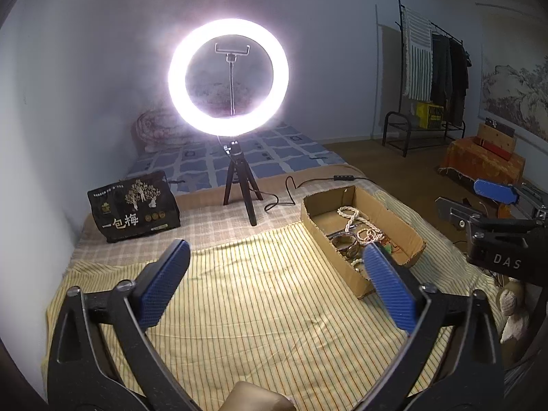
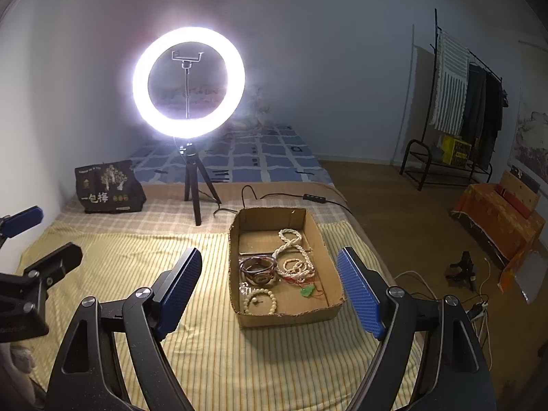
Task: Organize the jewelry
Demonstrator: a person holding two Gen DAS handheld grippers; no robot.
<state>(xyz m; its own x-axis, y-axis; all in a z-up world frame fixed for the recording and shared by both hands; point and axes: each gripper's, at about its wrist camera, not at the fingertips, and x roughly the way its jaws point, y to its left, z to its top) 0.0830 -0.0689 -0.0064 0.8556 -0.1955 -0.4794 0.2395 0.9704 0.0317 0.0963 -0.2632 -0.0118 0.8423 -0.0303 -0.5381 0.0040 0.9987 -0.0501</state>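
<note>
Bed [image 2: 281, 157] with a blue checked cover at the far side, against the pale wall. Nearer, a yellow striped cloth [image 2: 212, 359] spread flat and filling the near half of both views. Clothes rack [image 2: 479, 109] with hanging garments far right. Lit ring light [image 2: 188, 82] on a small black tripod at the far edge of the cloth, left of centre, its cable trailing off to the right. Black printed bag [image 2: 108, 188] upright at the far left. Open cardboard box [image 2: 236, 294] right of centre on the cloth, long side running near to far. Left tongs [image 1: 274, 281] spread wide over bare cloth, nothing between the blue pads, the box just to their right. Right tongs [image 2: 270, 287] also wide and empty, framing the box from the near side. Inside the box: long white bead necklace [image 2: 291, 243] toward the far end, dark bangles [image 2: 257, 267] in the middle left, white bead bracelet [image 2: 260, 299] at the near left, small green pendant [image 2: 308, 291] near right.
</note>
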